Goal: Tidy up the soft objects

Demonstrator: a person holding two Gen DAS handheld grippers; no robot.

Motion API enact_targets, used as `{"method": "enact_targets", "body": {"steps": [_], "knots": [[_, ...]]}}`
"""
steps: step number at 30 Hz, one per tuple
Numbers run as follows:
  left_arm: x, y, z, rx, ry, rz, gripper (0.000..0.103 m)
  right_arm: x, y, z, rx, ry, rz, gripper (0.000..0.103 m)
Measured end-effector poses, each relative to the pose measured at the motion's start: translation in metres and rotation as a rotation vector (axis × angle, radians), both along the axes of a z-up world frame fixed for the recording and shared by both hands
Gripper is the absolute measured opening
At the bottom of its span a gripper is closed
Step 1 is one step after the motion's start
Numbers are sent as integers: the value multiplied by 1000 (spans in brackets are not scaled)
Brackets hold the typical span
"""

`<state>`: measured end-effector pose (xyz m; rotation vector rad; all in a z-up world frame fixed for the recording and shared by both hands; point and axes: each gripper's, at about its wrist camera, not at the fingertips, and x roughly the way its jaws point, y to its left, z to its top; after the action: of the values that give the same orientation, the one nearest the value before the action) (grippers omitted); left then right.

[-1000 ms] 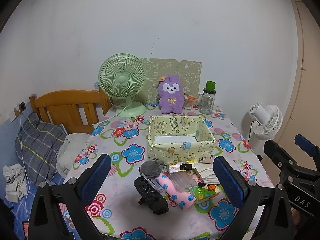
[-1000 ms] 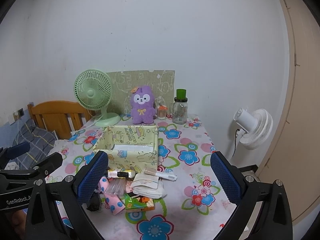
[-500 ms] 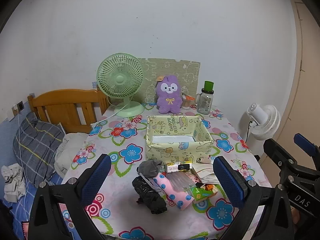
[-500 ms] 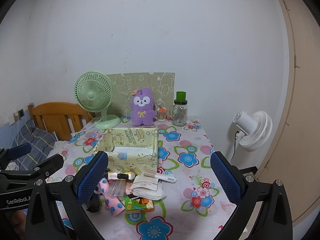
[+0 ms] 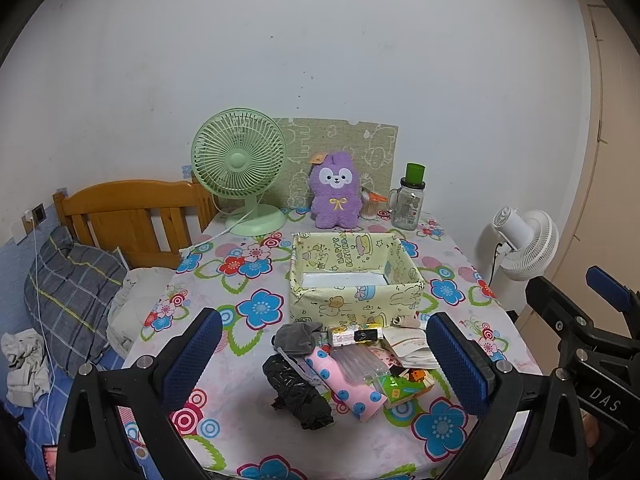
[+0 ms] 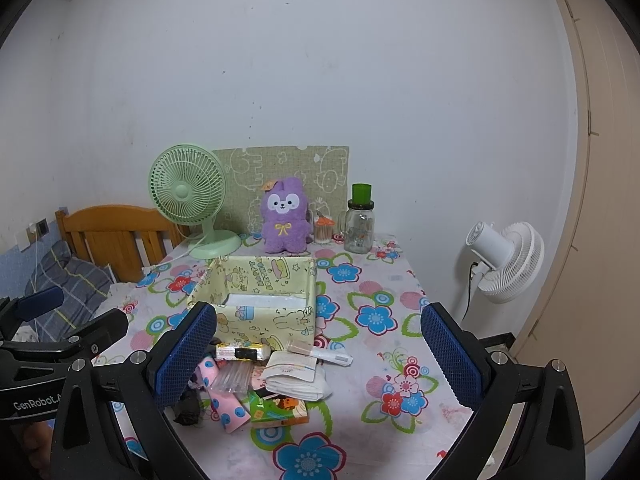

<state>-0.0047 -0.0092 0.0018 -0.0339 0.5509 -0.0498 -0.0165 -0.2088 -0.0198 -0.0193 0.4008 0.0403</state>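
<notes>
Left gripper (image 5: 324,360) and right gripper (image 6: 320,354): fingers apart, holding nothing, above the floral-clothed table's (image 5: 240,412) near edge, facing the yellow patterned fabric box (image 5: 354,280).

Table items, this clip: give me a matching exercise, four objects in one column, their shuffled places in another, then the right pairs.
Things:
1. green desk fan
2. purple plush bunny
3. yellow patterned box
4. black crumpled bag

Places:
A. near edge of the pile, closest to the left gripper
B. mid-table, open top, behind the pile
C. back left corner of the table
D. back of the table, between the fan and the green-lidded jar

Pairs: 1-C, 2-D, 3-B, 4-A
</notes>
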Motion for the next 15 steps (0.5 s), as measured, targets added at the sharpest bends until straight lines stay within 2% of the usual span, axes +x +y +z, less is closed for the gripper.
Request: {"method": "enact_targets", "body": {"steps": [15], "knots": [[3, 0, -3, -3, 4, -10, 103, 0, 1, 0, -2, -3, -19, 103]]}}
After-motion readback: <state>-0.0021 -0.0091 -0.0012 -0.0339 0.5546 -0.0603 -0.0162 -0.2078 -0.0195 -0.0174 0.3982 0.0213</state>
